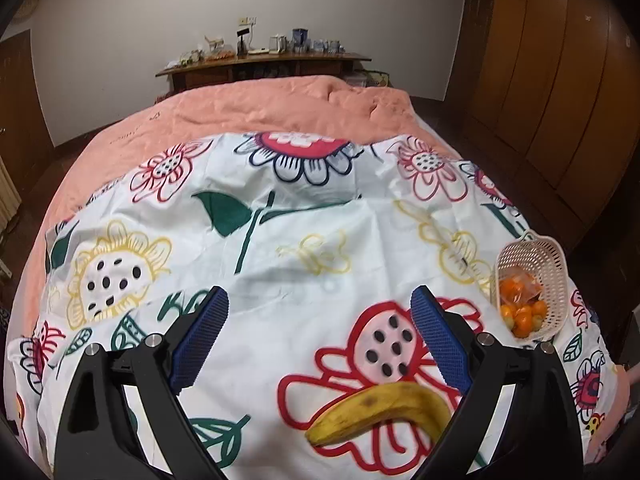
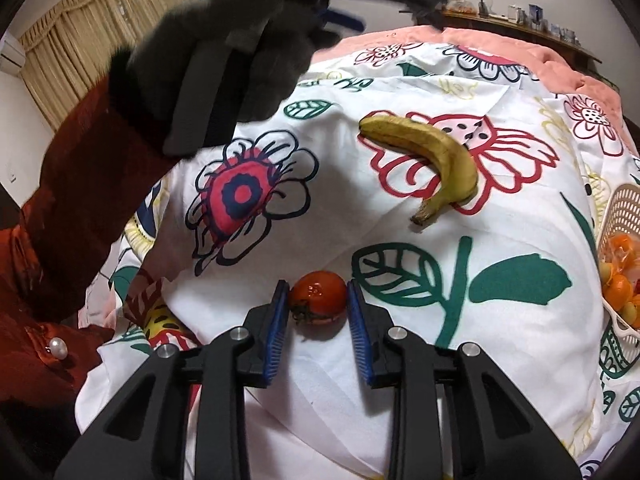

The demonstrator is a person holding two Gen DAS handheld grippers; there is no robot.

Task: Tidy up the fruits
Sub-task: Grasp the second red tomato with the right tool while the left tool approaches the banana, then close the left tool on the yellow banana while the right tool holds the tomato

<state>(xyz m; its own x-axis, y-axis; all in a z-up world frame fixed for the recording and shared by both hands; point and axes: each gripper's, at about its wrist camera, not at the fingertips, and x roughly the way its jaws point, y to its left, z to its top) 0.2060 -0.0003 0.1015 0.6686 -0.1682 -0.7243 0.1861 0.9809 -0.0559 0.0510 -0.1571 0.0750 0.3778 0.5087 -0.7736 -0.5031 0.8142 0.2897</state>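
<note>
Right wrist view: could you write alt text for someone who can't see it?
The right gripper is shut on a tomato on a floral sheet. Beyond lies a banana; a basket of oranges sits right.

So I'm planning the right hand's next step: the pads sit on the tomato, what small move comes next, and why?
Probably lift it straight up a little. The right gripper is shut on the tomato, which rests on the floral sheet; the basket with oranges stands to the right, so clearing the cloth comes first.
</note>
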